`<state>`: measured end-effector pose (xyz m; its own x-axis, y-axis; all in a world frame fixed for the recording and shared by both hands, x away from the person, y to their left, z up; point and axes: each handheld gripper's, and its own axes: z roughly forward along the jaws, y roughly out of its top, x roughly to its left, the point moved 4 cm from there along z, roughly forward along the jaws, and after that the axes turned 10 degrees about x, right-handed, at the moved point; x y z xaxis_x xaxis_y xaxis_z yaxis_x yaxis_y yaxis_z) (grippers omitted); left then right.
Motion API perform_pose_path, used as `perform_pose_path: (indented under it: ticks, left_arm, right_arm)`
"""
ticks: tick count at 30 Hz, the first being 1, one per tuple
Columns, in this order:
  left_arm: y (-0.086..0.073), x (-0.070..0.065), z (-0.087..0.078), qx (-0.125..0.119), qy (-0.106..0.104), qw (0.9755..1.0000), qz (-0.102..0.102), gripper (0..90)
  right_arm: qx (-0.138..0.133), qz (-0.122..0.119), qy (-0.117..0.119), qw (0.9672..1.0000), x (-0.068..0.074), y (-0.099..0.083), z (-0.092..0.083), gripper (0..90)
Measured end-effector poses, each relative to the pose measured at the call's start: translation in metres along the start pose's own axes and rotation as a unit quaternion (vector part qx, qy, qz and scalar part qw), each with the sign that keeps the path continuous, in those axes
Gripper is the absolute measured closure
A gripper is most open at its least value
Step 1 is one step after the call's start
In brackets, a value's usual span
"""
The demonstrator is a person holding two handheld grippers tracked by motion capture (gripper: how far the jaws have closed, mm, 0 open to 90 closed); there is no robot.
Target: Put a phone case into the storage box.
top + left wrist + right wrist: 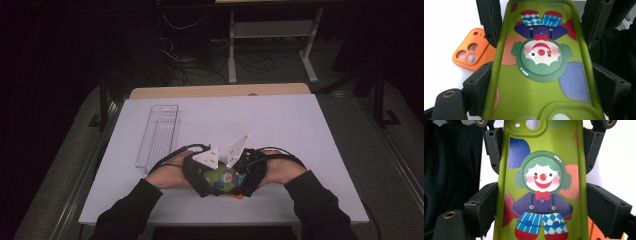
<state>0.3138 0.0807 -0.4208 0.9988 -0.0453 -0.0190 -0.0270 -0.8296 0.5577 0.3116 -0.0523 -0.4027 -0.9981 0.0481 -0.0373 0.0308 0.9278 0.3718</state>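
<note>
A green phone case [220, 179] printed with a clown is held just above the table's front edge, between both grippers. In the left gripper view the green case [536, 75] runs up the middle, camera cut-out nearest, and my left gripper [541, 75] is shut on its long sides. The right gripper [541, 195] clamps the other end of the case [541, 170], with the clown upright. In the high view the left gripper [202, 177] and right gripper [245, 177] face each other. An orange phone case [474, 52] lies on the table beneath them.
A clear plastic tray [159, 135] lies lengthwise at the left of the white table [280, 130]. The orange case [237, 196] peeks out under the hands near the front edge. Beyond the table's far edge are desk legs and cables on a dark floor.
</note>
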Motion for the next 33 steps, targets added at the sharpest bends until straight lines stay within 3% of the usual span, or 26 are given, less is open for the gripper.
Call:
perform_pose_path:
  ticks: [4,9,16,20,23,24,29,33]
  left_arm:
    - [0.000,0.000,0.000,0.006,0.005,1.0000,-0.005,15.2]
    - [-0.002,0.002,0.000,0.007,0.013,0.9998,-0.014,15.2]
    - [-0.008,0.009,-0.001,0.013,0.034,0.9979,-0.053,15.2]
    - [-0.011,0.013,-0.003,0.005,0.044,0.9956,-0.083,15.2]
    - [-0.013,0.017,-0.004,0.006,0.056,0.9931,-0.103,15.1]
    - [-0.014,0.018,-0.005,0.004,0.059,0.9924,-0.108,15.1]
    - [-0.017,0.026,-0.010,-0.002,0.075,0.9881,-0.135,15.1]
    - [-0.019,0.030,-0.011,-0.009,0.083,0.9839,-0.158,15.1]
  right_arm:
    - [-0.007,0.005,0.002,1.0000,-0.001,-0.001,0.000,12.1]
    - [-0.025,0.032,-0.006,0.9992,-0.006,-0.005,-0.008,4.6]
    - [-0.058,0.085,-0.017,0.9945,-0.017,-0.020,-0.019,3.7]
    - [-0.079,0.099,-0.028,0.9916,-0.023,-0.027,-0.025,3.6]
    - [-0.089,0.124,-0.038,0.9876,-0.026,-0.033,-0.028,3.2]
    - [-0.093,0.142,-0.035,0.9849,-0.025,-0.035,-0.029,3.2]
    - [-0.094,0.173,-0.047,0.9792,-0.027,-0.046,-0.028,3.1]
    - [-0.102,0.208,-0.060,0.9710,-0.030,-0.058,-0.029,3.0]
